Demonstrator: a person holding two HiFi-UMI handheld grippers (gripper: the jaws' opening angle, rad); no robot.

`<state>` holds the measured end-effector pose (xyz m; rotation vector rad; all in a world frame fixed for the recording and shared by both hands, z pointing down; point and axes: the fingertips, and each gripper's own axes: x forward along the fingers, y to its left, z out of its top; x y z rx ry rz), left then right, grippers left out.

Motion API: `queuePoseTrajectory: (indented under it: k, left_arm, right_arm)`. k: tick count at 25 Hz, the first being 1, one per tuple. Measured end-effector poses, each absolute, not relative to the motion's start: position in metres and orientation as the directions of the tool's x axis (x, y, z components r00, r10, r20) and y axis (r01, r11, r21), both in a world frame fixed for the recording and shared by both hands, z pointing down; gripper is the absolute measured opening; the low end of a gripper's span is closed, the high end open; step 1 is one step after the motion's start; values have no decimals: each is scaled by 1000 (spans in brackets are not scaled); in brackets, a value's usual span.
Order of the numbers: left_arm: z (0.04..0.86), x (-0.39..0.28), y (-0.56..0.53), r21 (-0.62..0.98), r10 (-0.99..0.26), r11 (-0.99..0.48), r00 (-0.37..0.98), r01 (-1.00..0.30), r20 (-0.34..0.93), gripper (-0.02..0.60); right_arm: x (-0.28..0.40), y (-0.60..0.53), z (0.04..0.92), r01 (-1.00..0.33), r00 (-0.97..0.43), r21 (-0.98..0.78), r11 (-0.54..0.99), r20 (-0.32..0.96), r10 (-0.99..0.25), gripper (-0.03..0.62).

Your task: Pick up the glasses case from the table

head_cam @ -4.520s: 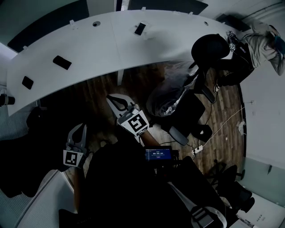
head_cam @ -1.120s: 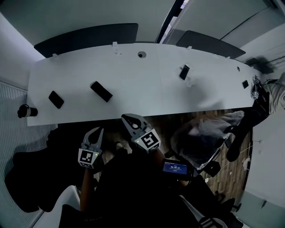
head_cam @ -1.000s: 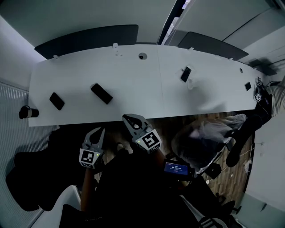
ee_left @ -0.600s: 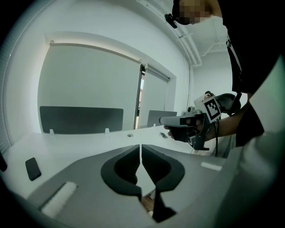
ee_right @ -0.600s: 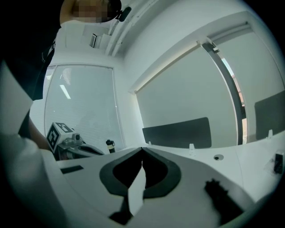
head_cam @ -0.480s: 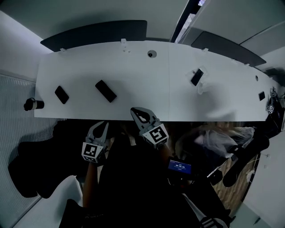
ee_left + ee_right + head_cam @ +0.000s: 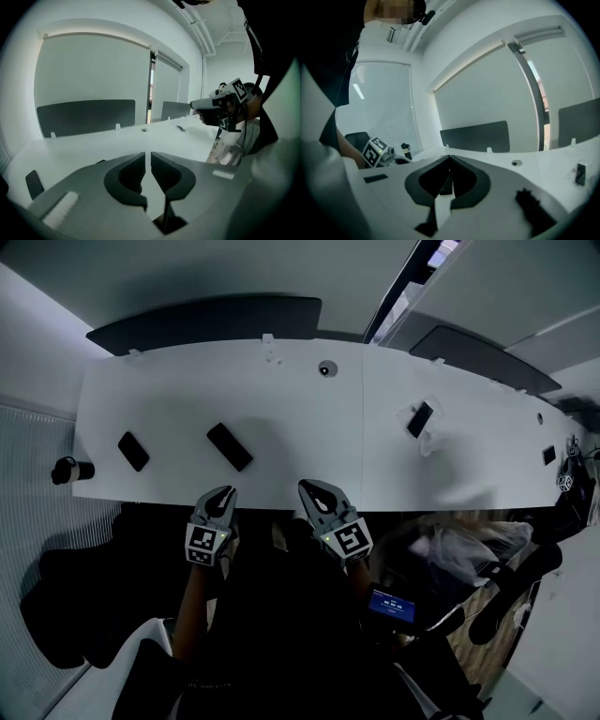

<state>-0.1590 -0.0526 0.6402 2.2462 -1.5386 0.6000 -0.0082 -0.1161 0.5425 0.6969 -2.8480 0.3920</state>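
Note:
The glasses case (image 7: pixel 230 446), a black oblong, lies flat on the long white table (image 7: pixel 309 442), left of the middle. My left gripper (image 7: pixel 223 491) is at the table's near edge, just short of the case, and points at it. Its jaws (image 7: pixel 148 153) have just been opening and stand a narrow slit apart with nothing between them. My right gripper (image 7: pixel 309 486) hovers at the near edge to the right of the case; its tips (image 7: pixel 450 158) meet with nothing held. A dark shape shows low between the right jaws, and I cannot tell what it is.
A smaller flat black object (image 7: pixel 133 451) lies left of the case, with a dark bottle (image 7: pixel 66 470) at the table's left end. A phone on a stand (image 7: pixel 420 418) is to the right. Dark screens (image 7: pixel 206 320) line the far edge. A plastic-covered chair (image 7: pixel 469 545) stands at my right.
Both grippers have moved forward from over the dark floor to the table's near edge, the left one most. The table now sits closer in the head view.

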Motion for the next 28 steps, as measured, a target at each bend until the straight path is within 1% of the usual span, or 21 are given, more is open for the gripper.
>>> queuePoseTrajectory:
  k: [2,4,5,6,7,9,11,12,13,17,19,21,25,28]
  left_arm:
    - [653,-170,-64,53,-774,-349,320,-935,546,55]
    - [667,-184,-78,99,-767,-308,309,-946,563,67]
    - [675,-192,-85,145,-761,-261,295,-955,578,77]
    - [685,-201,-92,198,-748,-198,279,-960,602,100]
    - [696,-210,-98,253,-727,-127,263,-959,634,139]
    - [719,-224,-105,350,-673,11,252,-937,695,165]
    - [738,-234,-111,442,-629,121,276,-889,727,197]
    - [746,-236,-114,490,-613,168,299,-855,732,231]
    - [752,-238,-117,539,-602,217,323,-814,730,265]
    - [770,-245,-130,684,-594,390,399,-617,698,345]
    - [777,-247,-136,706,-585,447,418,-549,695,371]
    - [786,-252,-139,689,-562,500,409,-524,719,377]
    - [807,-262,-139,587,-475,603,348,-540,808,417]
    - [813,-262,-138,515,-409,644,314,-565,857,419]
  right_arm:
    - [-6,-125,537,-502,-859,-203,841,236,-455,8]
    - [-4,-133,536,-526,-842,-191,828,251,-477,8]
    - [-3,-136,537,-539,-834,-187,821,258,-488,8]
    - [-2,-140,539,-553,-825,-186,812,264,-500,8]
    - [-2,-143,541,-567,-815,-188,802,268,-513,8]
    - [-4,-149,542,-588,-802,-192,786,270,-534,8]
    - [-12,-153,541,-596,-796,-188,781,272,-541,8]
    - [-17,-155,539,-594,-796,-181,784,274,-540,8]
    - [-22,-155,538,-591,-797,-174,787,275,-538,8]
    - [-35,-155,539,-590,-797,-163,791,275,-538,8]
    - [-38,-156,539,-597,-791,-171,784,286,-541,8]
    - [-37,-159,541,-613,-781,-186,768,288,-554,8]
    - [-30,-168,539,-647,-758,-188,739,266,-596,8]
    - [-27,-171,539,-663,-746,-203,720,255,-615,8]
